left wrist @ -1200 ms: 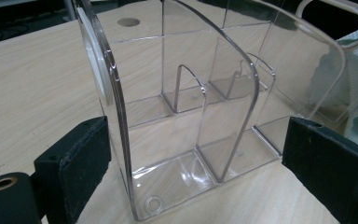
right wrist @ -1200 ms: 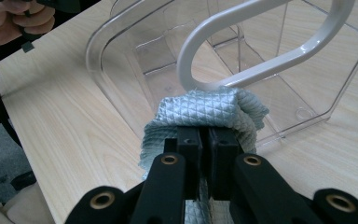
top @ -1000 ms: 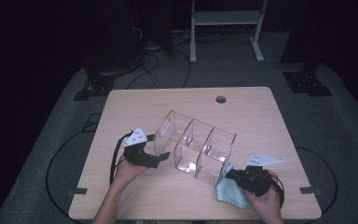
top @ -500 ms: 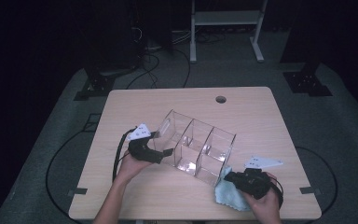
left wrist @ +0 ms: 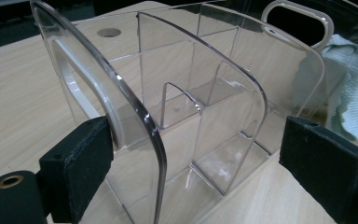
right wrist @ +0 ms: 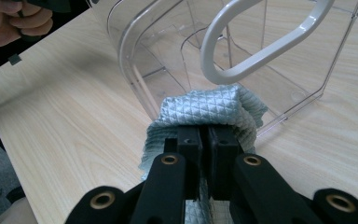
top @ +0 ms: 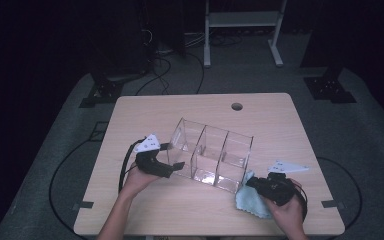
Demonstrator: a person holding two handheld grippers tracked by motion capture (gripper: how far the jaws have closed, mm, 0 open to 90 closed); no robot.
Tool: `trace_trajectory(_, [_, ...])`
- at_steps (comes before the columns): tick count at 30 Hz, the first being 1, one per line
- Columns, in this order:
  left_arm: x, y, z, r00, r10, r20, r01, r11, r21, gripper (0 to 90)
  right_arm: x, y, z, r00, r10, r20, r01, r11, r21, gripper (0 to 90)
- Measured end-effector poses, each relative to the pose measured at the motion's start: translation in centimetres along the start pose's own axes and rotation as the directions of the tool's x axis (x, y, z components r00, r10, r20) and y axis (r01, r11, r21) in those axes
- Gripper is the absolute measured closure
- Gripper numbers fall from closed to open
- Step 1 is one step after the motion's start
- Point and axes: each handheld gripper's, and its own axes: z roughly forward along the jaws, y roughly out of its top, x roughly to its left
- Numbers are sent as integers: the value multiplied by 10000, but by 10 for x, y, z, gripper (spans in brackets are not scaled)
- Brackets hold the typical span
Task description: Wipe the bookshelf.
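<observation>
A pale wooden table (top: 280, 120) is standing in the middle of a dim room, with a round cable hole (top: 237, 106) showing near its far edge. Grey carpet (top: 365, 145) is covering the floor around it, and thin black cables (top: 55, 172) are curving across it on both sides. Behind the table, a white metal stand (top: 242, 20) is catching some light, while black cables (top: 162, 70) are trailing beside it. The far surroundings are lying in deep shadow.

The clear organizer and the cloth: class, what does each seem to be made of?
Clear organizer: probably acrylic or similar hard plastic, glossy; you see straight through it and its edges glint. Cloth: likely microfibre, pale blue-green with a matte quilted diamond weave, folding softly in the right gripper.
</observation>
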Motion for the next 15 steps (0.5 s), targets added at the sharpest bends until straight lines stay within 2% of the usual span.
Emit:
trace_trajectory(8, [4,-2,7,9997,-214,-102,212,9996,-197,66,11,-3,-4,9996,-194,-210,195,9998,33,855])
trace_trajectory(15, [4,-2,-1,9999,-123,117,125,9997,-213,99,13,-3,-4,9997,-172,-179,173,9998,44,856])
